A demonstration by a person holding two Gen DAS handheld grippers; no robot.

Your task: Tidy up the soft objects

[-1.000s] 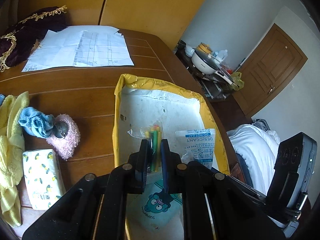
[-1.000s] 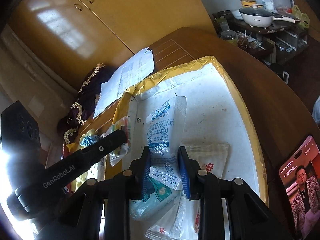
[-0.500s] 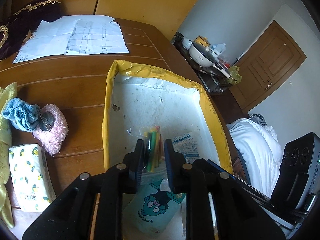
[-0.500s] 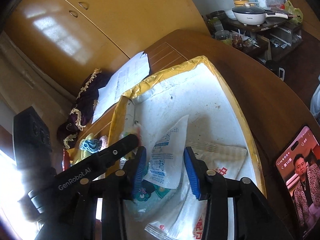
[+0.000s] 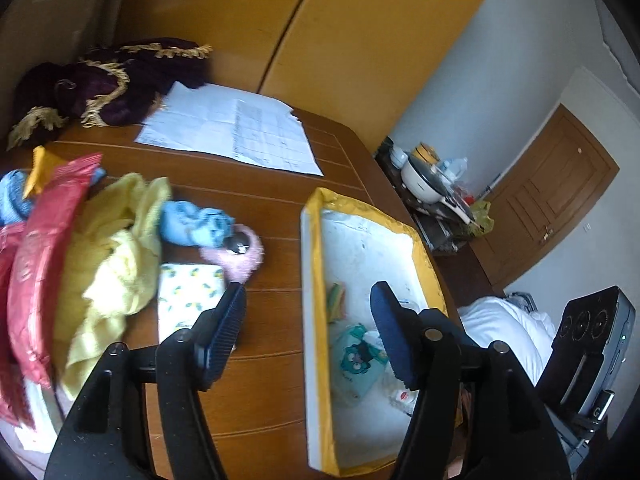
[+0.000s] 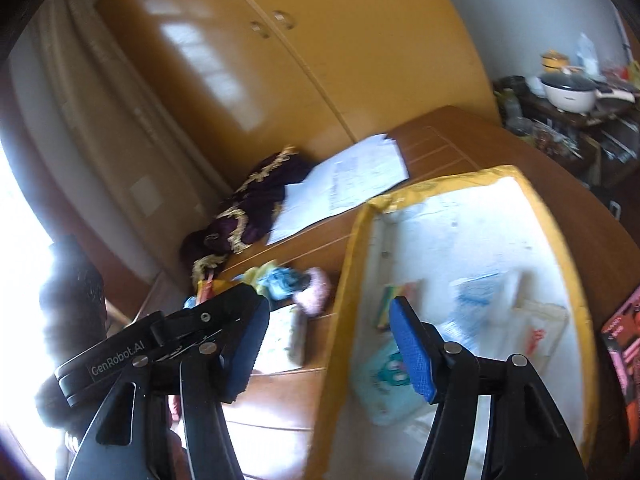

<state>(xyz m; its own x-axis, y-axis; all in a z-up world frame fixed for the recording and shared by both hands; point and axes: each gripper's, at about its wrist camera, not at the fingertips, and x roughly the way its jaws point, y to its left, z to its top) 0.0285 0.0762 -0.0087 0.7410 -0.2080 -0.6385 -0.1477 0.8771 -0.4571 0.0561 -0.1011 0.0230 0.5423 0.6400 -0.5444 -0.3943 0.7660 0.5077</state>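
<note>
Hovering empty with jaws spread, both grippers, left gripper (image 5: 308,328) and right gripper (image 6: 326,346), face the soft pile (image 5: 116,240) at ten o'clock, likely next for the yellow-rimmed box (image 5: 316,272).

On a table (image 5: 264,184), seen from the left wrist: a tray (image 5: 314,280) at 3 o'clock holding packets (image 5: 356,360); towel (image 5: 116,248), sock (image 5: 192,226) and tissue pack (image 5: 186,300) heaped at 9 o'clock; papers (image 5: 232,128) at 12, cushion (image 5: 108,84) at 11.
</note>
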